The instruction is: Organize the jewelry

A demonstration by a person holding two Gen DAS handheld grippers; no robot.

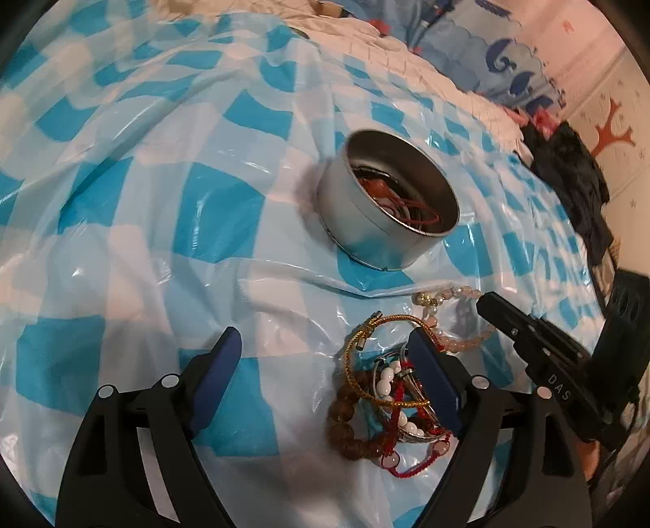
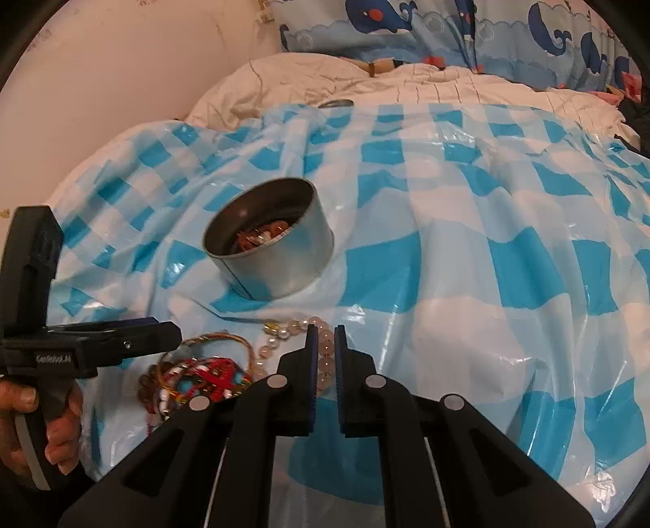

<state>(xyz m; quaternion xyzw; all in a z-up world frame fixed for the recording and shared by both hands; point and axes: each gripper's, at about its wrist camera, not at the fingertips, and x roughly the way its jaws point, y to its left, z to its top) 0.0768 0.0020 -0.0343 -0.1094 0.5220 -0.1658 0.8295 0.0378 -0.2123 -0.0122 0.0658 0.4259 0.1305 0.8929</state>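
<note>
A round silver tin (image 1: pixel 386 203) stands open on the blue-and-white checked plastic sheet, with red cord and beads inside; it also shows in the right wrist view (image 2: pixel 270 239). A heap of bracelets (image 1: pixel 390 394) lies in front of it: gold cord, brown beads, red string, white beads. My left gripper (image 1: pixel 325 345) is open, its right finger (image 1: pixel 430 381) over the heap. My right gripper (image 2: pixel 325 337) is shut on a pale pink bead bracelet (image 2: pixel 325 365), which also shows in the left wrist view (image 1: pixel 459 321).
The checked sheet (image 2: pixel 487 264) covers a bed with a white quilt (image 2: pixel 325 81) and whale-print pillows (image 2: pixel 406 24) behind. Dark clothing (image 1: pixel 568 174) lies at the sheet's right edge by the wall.
</note>
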